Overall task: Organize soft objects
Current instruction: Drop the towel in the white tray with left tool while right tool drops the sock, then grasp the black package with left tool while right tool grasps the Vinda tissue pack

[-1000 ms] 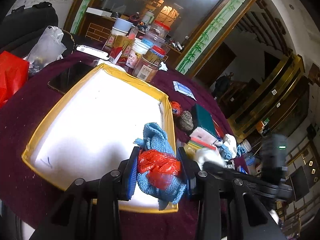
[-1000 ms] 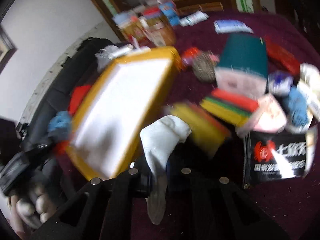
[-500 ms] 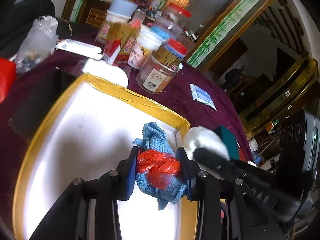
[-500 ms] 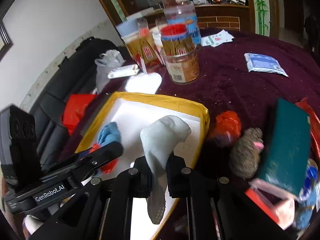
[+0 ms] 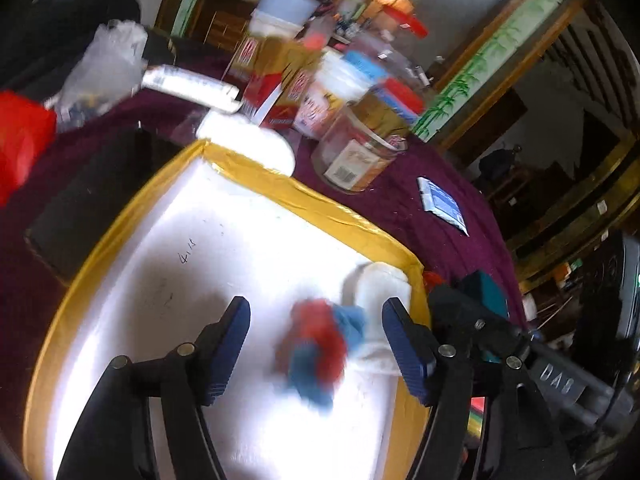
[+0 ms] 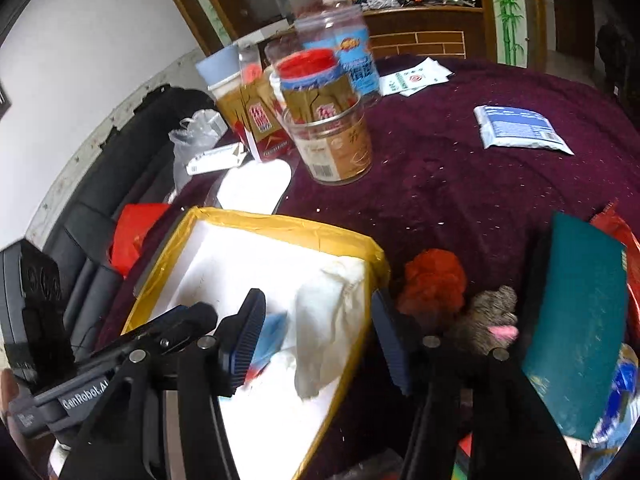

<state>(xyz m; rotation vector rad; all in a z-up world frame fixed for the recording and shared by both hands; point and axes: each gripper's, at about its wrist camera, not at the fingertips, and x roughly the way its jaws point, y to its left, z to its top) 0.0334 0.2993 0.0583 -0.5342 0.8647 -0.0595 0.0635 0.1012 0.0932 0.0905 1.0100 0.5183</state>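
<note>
Dropping into the white tray (image 5: pixel 224 240) with its yellow taped rim, a blue-and-red cloth bundle (image 5: pixel 320 348) is lying between the spread jaws of the left claw (image 5: pixel 316 344), touched by neither pad. Those jaws have just been opening, and the bundle is blurred, so it is probably still settling on the tray floor. Just beside it, toward the tray's far right corner, a white sock (image 6: pixel 328 312) is lying crumpled; the right claw (image 6: pixel 316 336) is standing over it with its jaws apart and has likewise just been opening, the sock loose between them, one end draped toward the tray's near rim.

Both soft things are being let go inside the tray, which seems to be serving as the collecting place; they are landing close together in the corner nearest the remaining clutter, likely because that corner is the shortest reach.

Both claws are pointing steeply down at the tray and sitting close side by side, the left one's body showing at the lower left of the right wrist view.

Outside the tray's right rim, on the purple table (image 6: pixel 460 184), a red fluffy lump (image 6: pixel 434 284) and a grey furry toy (image 6: pixel 488 316) are waiting, apparently next for sorting. Beyond the tray's far rim, jars (image 6: pixel 328 120) are standing.
</note>
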